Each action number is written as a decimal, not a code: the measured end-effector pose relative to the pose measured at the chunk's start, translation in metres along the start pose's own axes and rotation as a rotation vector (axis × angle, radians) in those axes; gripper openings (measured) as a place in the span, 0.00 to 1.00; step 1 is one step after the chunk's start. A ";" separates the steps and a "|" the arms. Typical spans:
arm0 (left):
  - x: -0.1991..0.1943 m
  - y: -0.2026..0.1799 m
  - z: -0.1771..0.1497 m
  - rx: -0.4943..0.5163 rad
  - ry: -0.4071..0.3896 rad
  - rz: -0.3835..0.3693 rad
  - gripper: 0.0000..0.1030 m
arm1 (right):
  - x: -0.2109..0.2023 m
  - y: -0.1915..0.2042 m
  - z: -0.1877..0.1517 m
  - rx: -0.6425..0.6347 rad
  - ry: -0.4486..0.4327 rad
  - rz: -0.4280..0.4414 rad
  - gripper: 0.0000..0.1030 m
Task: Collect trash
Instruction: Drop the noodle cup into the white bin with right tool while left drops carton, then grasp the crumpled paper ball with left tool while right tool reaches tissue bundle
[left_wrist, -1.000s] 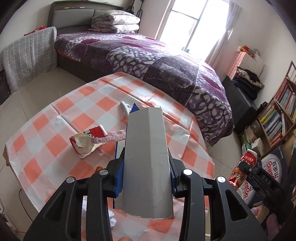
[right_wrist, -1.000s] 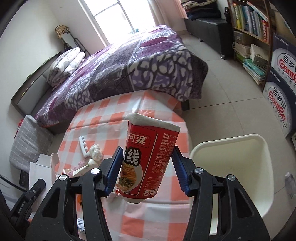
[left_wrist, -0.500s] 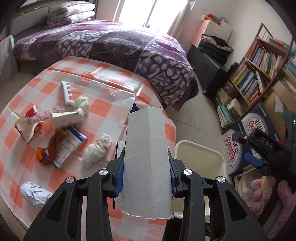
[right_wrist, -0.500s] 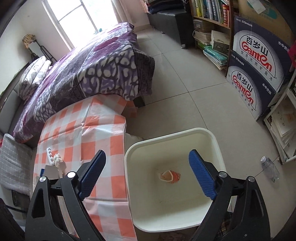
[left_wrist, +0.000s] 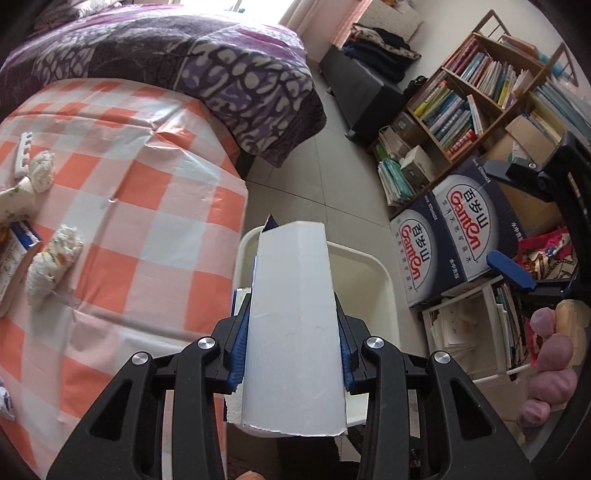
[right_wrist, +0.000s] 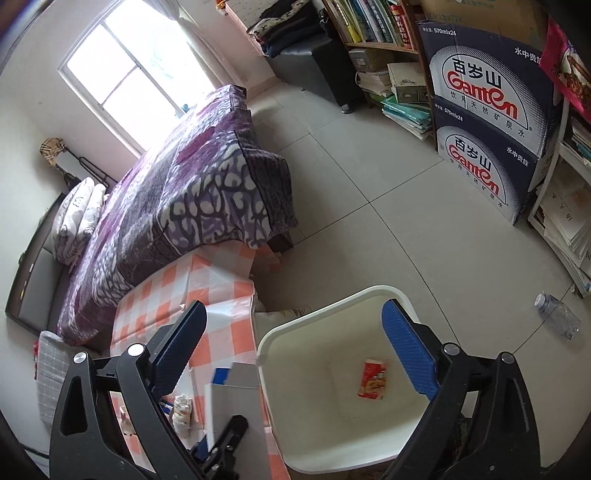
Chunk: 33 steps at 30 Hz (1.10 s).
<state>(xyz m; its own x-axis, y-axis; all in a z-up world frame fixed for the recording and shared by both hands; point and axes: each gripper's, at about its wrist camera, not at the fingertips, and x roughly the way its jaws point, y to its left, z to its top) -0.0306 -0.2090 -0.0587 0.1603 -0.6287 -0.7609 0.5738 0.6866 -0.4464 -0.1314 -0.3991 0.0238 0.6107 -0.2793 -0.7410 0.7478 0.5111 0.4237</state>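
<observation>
My left gripper (left_wrist: 291, 347) is shut on a white cardboard box (left_wrist: 293, 328) and holds it over the near rim of the white trash bin (left_wrist: 373, 262). The box and the left gripper also show in the right wrist view (right_wrist: 231, 402), at the bin's left edge. My right gripper (right_wrist: 299, 343) is open and empty above the bin (right_wrist: 295, 325). The red noodle cup (right_wrist: 372, 379) lies on the bin's bottom. Crumpled tissues (left_wrist: 51, 264) and other wrappers (left_wrist: 18, 243) lie on the orange checked table (left_wrist: 140, 206).
A purple bed (left_wrist: 184, 59) stands behind the table. A bookshelf (left_wrist: 476, 92) and stacked Ganten water boxes (right_wrist: 487, 122) stand to the right. A plastic bottle (right_wrist: 557, 315) lies on the floor tiles.
My right gripper opened and the red noodle cup dropped into the bin. My left gripper carried the white box from over the table to the bin's edge.
</observation>
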 end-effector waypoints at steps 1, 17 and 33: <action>0.005 -0.002 0.000 -0.003 0.009 -0.026 0.37 | -0.001 -0.001 0.001 0.007 -0.003 0.003 0.90; -0.013 0.031 0.001 -0.085 -0.011 0.082 0.69 | 0.017 0.017 -0.008 -0.016 0.041 -0.001 0.92; -0.084 0.122 -0.017 -0.351 -0.097 0.545 0.78 | 0.059 0.104 -0.078 -0.311 0.169 -0.030 0.93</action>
<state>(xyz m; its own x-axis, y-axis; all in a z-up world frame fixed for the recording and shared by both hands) 0.0127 -0.0660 -0.0571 0.4356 -0.1756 -0.8828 0.0959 0.9843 -0.1484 -0.0377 -0.2993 -0.0168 0.5183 -0.1731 -0.8375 0.6340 0.7350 0.2405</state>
